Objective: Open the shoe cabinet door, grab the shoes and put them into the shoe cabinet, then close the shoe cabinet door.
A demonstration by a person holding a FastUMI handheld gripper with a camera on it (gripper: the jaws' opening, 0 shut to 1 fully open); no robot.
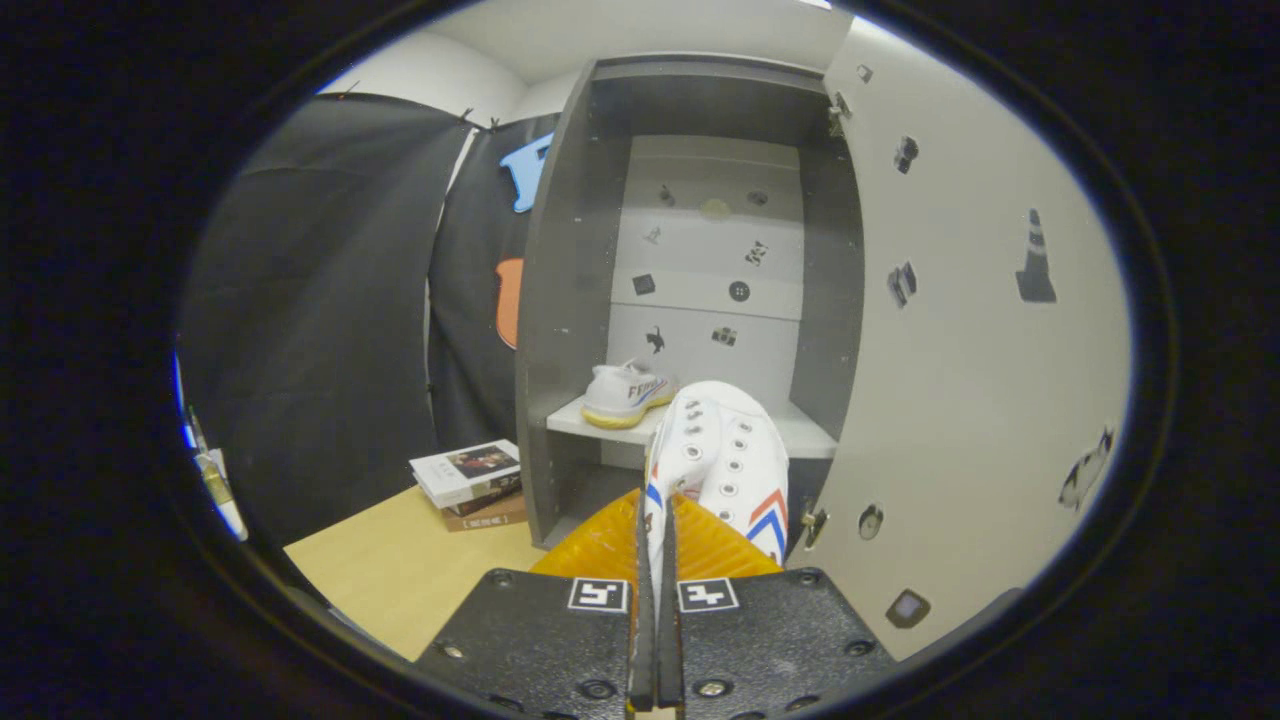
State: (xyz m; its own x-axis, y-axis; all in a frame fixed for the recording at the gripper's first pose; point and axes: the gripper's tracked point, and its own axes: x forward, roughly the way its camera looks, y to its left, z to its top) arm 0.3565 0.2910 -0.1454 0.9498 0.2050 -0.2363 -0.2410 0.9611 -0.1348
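Note:
My gripper (655, 535) is shut on a white sneaker (725, 455) with red and blue stripes, pinching its side edge between both fingers. The shoe hangs just ahead of the fingers, toe pointing toward the grey shoe cabinet (570, 300). The cabinet stands open, with its light door (960, 330) swung out to the right. A second white sneaker (625, 393) rests on the left part of the cabinet's white shelf (800, 432), beyond the held shoe.
A short stack of books (470, 483) lies on the wooden table (400, 570) left of the cabinet base. Small stickers dot the cabinet's back panel and the door. Black cloth walls the left side.

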